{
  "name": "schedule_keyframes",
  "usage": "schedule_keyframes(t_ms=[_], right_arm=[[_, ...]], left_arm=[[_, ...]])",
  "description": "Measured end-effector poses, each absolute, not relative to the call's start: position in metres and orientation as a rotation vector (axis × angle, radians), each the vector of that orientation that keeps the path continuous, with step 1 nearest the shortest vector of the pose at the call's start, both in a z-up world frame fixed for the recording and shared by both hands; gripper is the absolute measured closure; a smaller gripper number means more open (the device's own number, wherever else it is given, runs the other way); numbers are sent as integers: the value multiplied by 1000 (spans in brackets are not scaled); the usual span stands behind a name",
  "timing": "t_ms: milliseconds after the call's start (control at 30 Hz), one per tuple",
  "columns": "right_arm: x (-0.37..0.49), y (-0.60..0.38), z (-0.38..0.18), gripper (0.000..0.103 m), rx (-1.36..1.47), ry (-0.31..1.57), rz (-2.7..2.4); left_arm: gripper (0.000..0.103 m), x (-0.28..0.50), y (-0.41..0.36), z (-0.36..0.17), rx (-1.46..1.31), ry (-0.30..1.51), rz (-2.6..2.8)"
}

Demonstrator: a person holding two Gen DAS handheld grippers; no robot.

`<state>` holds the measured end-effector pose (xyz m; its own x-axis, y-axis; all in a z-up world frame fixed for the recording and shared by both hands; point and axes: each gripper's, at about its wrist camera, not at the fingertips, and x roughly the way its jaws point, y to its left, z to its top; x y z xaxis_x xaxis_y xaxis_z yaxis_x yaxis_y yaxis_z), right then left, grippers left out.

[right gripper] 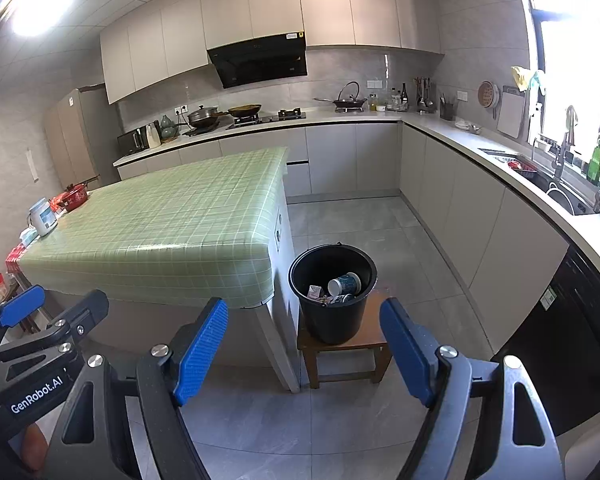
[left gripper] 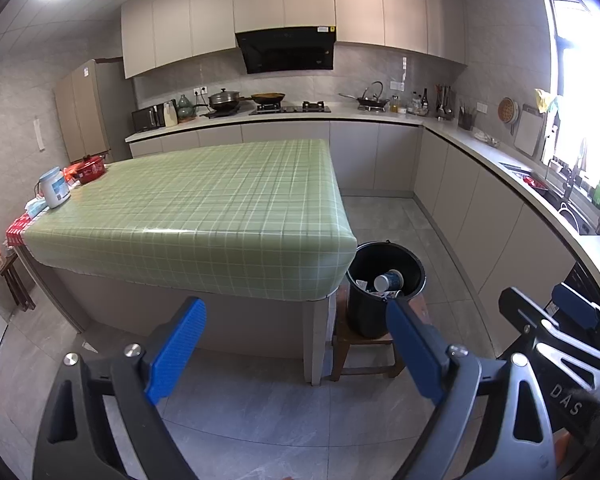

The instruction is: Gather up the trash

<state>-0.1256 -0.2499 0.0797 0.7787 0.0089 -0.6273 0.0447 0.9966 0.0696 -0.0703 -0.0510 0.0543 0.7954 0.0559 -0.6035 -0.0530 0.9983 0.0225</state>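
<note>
Apparently the collecting is at or near its end, to judge from how things lie: the black bucket (right gripper: 332, 292) on the low wooden stool (right gripper: 344, 350) already holds a paper cup (right gripper: 344, 283), a small carton (right gripper: 314, 291) and some other scraps, while the stretch of green checked table (right gripper: 160, 220) nearest the bucket shows no loose litter at all. Both grippers hang well back from the bucket, above the grey floor tiles, and neither carries anything. The left gripper (left gripper: 296, 344) has its blue pads spread wide with only floor and the table's near side showing between them; the right gripper (right gripper: 304, 348) is likewise spread, and the bucket and stool show in the gap between its pads but far beyond them, untouched. At the table end farthest from the bucket stand a white tub with a blue label (right gripper: 43, 216) and a red pot (right gripper: 74, 197), and these look like kitchen goods rather than rubbish, though that is a judgement. The next move, if any is left, calls for a check of that far end and of the floor around the stool for a missed scrap; whatever turns up would need a pinch from one spread gripper, a carry back to the bucket and a release over its rim. Otherwise the job looks done.
</note>
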Motion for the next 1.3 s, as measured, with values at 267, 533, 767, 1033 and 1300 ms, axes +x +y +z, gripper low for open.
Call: schedule_keyframes(t_ms=[267,533,767,1033,1300], right_arm=[[-121,-250,78,22,83,681,-22],[-115,-251,75,22,79,686,-13],[-112,-250,73,22,78,690,-9],[-105,-250,70,22,76,694,1],[-100,-250,68,22,75,698,3]], left_arm=[[10,-70,-53,58,2,652,57],[10,-69,-54,59,1,659,62],[10,-64,-54,59,-5,670,67],[10,-62,-53,60,-10,680,66],[10,-60,-57,59,-10,689,62]])
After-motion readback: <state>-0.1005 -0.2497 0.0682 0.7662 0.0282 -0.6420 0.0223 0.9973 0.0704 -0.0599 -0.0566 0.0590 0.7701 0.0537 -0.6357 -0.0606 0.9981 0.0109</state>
